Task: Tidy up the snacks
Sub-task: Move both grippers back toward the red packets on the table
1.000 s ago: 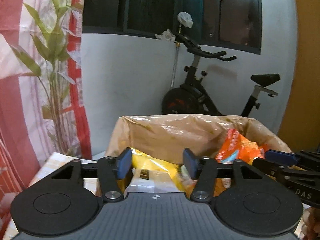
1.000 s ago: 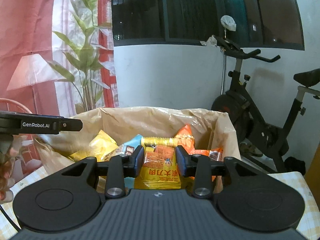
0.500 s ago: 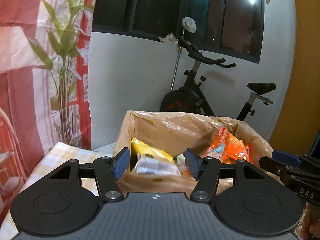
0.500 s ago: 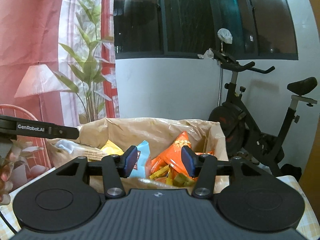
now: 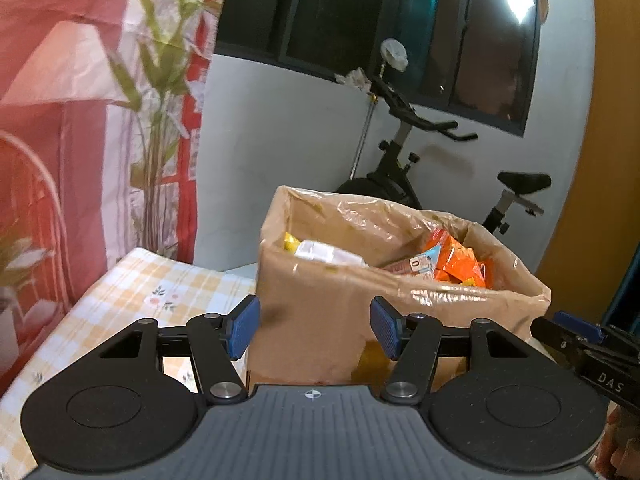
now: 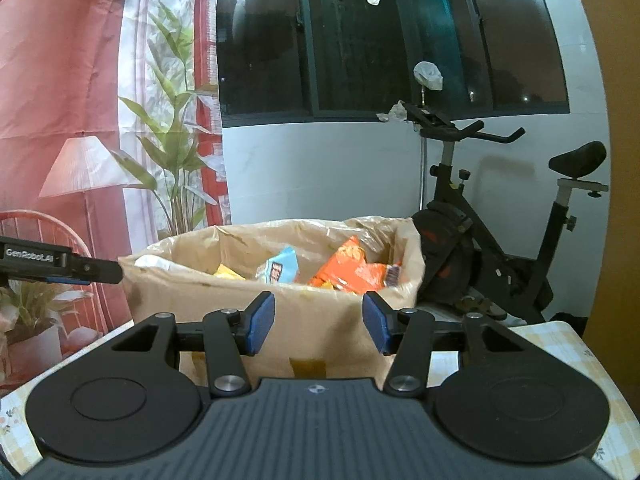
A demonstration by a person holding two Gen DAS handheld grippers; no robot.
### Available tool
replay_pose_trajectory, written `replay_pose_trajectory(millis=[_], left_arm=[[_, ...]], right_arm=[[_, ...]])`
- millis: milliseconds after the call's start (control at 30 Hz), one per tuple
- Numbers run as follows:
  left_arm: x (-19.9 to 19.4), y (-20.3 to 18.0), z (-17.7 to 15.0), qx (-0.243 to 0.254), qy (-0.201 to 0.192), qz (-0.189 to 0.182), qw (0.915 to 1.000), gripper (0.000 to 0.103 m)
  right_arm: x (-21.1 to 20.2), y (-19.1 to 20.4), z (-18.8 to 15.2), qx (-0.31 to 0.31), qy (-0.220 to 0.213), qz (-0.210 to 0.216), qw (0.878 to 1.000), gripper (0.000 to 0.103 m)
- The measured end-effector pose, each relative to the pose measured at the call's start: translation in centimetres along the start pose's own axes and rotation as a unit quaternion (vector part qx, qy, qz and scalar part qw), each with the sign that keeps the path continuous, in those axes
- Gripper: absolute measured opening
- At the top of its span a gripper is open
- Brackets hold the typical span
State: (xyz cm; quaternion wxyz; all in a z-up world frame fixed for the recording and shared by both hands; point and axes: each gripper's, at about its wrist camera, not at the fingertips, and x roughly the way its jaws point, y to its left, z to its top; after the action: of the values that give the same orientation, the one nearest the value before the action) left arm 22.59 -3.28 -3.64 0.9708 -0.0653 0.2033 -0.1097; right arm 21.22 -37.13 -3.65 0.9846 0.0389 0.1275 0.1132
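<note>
a second ago both claws sat low over the open box, the right one with its pads closed on a yellow-and-orange snack packet; now both are back outside it, and that packet is gone from between the pads — dropped among the others, i judge, so this round of sorting looks finished and the next packet has to come from somewhere outside these views.

going left to right in the left wrist view: the left gripper (image 5: 314, 330) has its blue pads apart with nothing between them, only the box wall showing beyond the gap. the checked tablecloth (image 5: 132, 292) spreads out to the left of it. the cardboard box (image 5: 320, 320) stands just ahead of the fingertips, lined with a crinkled plastic bag (image 5: 516, 276); inside, a white packet (image 5: 324, 252) lies ahead and slightly left, the orange packets (image 5: 456, 258) ahead and to the right. the other claw pokes in at the far right edge.

in the right wrist view, the right gripper (image 6: 318, 326) stands apart too, empty, the box's near wall beyond it. a yellow packet (image 6: 228, 272) lies ahead-left, a blue packet (image 6: 280, 266) straight ahead, orange ones to the right.

behind the box stands an exercise bike (image 6: 500, 220) — clear of any reach. the thing in the way is the box's tall near wall and loose bag rim, which a low approach could snag.
</note>
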Motion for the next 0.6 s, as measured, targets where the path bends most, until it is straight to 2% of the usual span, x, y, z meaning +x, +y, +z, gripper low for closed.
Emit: replay_pose_trajectory(millis=[100,300,467,600], left_arm=[[-0.5,0.2,-1.4,-0.007,0.01,0.003,0.9999,0.063],[0.5,0.0,-4.2,-0.005,0.064,0.012,0.9979,0.063],[1.9,0.2,-6.3,-0.014,0.107,0.01,0.9941,0.062],[2.8,0.7,-7.8,-0.023,0.141,0.005,0.9897,0.062]], right_arm=[[-0.7,-0.1,-0.8,-0.005,0.003,-0.005,1.0,0.052],[-1.6,-0.7,-3.0,-0.002,0.023,-0.014,1.0,0.052],[-1.4,-1.4,-5.5,0.006,0.065,-0.019,0.998,0.052],[-1.0,-1.2,-8.0,0.0,0.116,-0.009,0.993,0.052]])
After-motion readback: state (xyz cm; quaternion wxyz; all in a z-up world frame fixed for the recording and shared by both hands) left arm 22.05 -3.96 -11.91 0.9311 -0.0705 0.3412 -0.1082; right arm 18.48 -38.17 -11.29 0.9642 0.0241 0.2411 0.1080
